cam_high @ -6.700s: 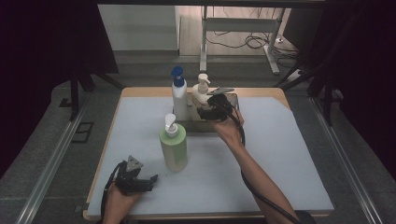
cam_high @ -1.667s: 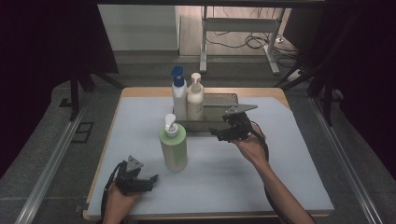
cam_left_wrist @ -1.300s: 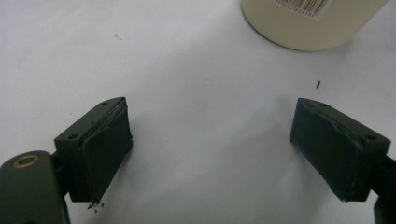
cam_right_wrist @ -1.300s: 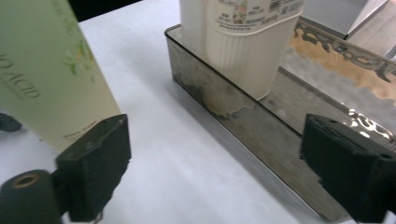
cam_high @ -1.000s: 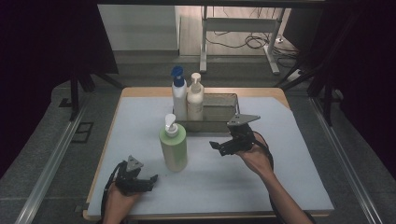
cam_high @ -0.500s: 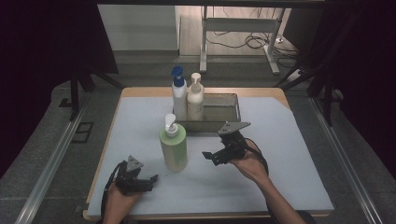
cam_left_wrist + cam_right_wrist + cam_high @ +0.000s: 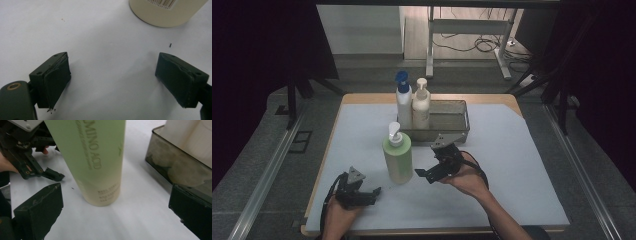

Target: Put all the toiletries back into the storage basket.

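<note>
Pale green plastic makes up the tall pump bottle (image 7: 397, 161) that the right gripper (image 7: 431, 173) points at; it stands upright on the white sheet (image 7: 522, 165) covering the table, somewhat nearer the front edge than the back and a little left of the table's middle. Its body is a plain cylinder with rounded shoulders, topped by a white pump head (image 7: 394, 133) whose spout points toward the left edge. In the right gripper view the pale green plastic pump bottle (image 7: 95, 160) shows raised lettering running up its side and fainter small print near the base, where the colour fades toward cream.

The right gripper is just to the right of the bottle, its jaws spread wide and holding nothing; the bottle stands ahead of the gap, not yet between the jaws and not touched. The left gripper (image 7: 367, 193) rests on the sheet near the front left corner, jaws likewise wide apart and empty, with the bottle's base (image 7: 166, 12) a short way beyond them.

Behind the bottle, toward the back edge, a dark see-through rectangular tray (image 7: 452, 120) sits on the sheet. In its left end stand a white bottle with a blue pump (image 7: 403, 102) and a cream bottle with a cream pump (image 7: 421, 106), side by side and close together.
</note>
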### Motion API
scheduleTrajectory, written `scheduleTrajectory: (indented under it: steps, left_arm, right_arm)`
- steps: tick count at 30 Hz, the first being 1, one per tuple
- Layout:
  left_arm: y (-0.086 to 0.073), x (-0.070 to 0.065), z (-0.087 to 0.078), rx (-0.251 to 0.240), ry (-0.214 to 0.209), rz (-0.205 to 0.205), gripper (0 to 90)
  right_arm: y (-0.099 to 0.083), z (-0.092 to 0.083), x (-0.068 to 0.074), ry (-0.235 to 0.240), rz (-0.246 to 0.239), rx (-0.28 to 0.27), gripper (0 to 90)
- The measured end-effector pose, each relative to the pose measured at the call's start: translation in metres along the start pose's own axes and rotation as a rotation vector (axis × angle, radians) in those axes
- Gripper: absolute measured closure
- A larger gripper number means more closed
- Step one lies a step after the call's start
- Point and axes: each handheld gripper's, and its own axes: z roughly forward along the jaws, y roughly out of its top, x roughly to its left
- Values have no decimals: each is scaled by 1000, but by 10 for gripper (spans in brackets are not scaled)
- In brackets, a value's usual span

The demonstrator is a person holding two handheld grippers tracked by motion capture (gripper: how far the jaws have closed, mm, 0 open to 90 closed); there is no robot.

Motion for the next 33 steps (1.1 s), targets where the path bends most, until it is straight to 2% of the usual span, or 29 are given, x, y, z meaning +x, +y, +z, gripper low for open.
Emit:
scheduleTrajectory:
  steps: [14,25,33]
  left_arm:
    - [0,0,0,-4,1,-4,122]
    - [0,0,0,-4,1,-3,122]
    - [0,0,0,-4,1,-3,122]
  right_arm:
    - [23,19,16,15,-32,-27,0]
    - [39,39,21,8,-45,-22,0]
    - [44,53,23,4,-41,-19,2]
